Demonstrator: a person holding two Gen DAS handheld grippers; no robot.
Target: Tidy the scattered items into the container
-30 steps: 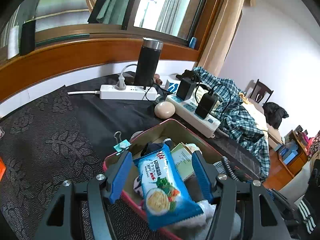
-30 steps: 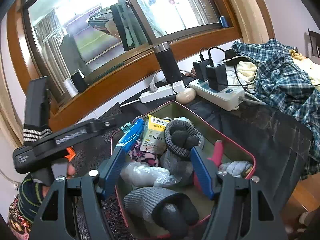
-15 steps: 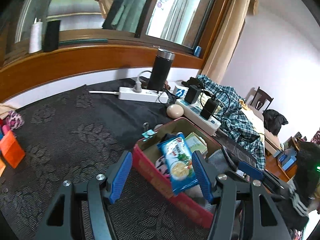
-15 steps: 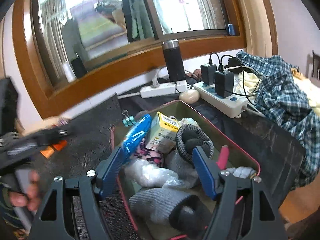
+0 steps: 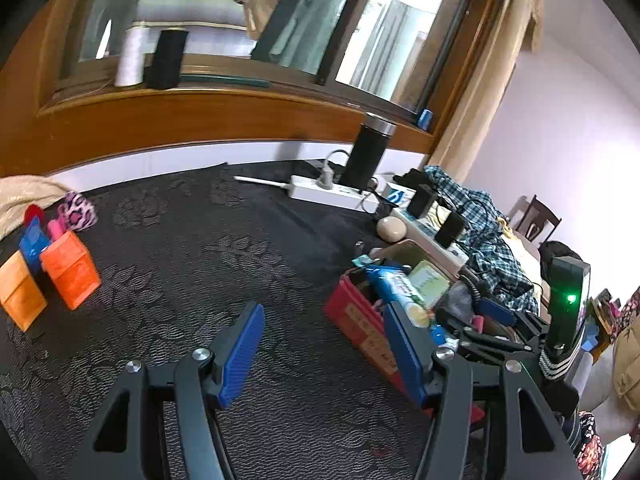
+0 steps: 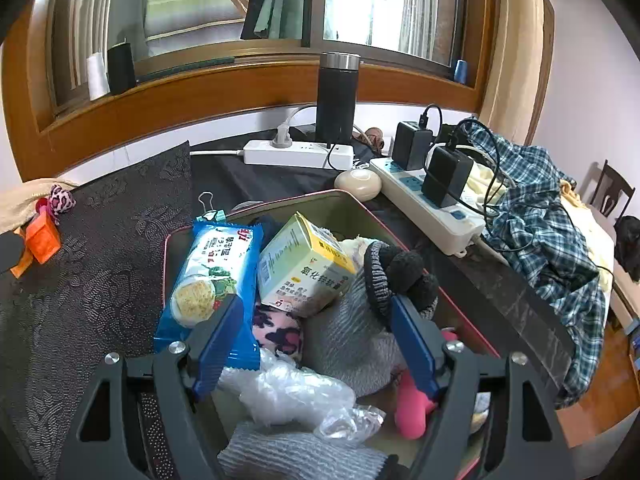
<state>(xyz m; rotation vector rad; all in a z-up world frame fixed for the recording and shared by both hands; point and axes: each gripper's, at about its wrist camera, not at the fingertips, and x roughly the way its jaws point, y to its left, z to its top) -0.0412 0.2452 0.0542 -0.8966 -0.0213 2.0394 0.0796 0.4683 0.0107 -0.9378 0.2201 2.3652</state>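
Note:
The red tin (image 5: 360,326) holds a blue noodle packet (image 6: 214,276), a yellow-green box (image 6: 304,268), grey socks (image 6: 360,332), a plastic bag (image 6: 292,392) and a pink item (image 6: 414,408). My right gripper (image 6: 316,340) is open and empty, right over the tin (image 6: 464,312). My left gripper (image 5: 326,350) is open and empty, low over the dark cloth left of the tin. Orange boxes (image 5: 70,276), a blue item (image 5: 32,244) and a leopard-print item (image 5: 78,210) lie scattered at the far left, and the orange boxes also show in the right wrist view (image 6: 42,236).
Two white power strips (image 6: 300,154) (image 6: 432,208) with black chargers, a black flask (image 6: 336,100) and a beige round thing (image 6: 358,184) stand behind the tin. A plaid shirt (image 6: 540,232) lies at right. A binder clip (image 6: 208,204) sits by the tin's far left corner.
My left gripper has let the blue noodle packet go into the tin and drawn back to the left, bringing the orange boxes into view. My right gripper stays open over the tin.

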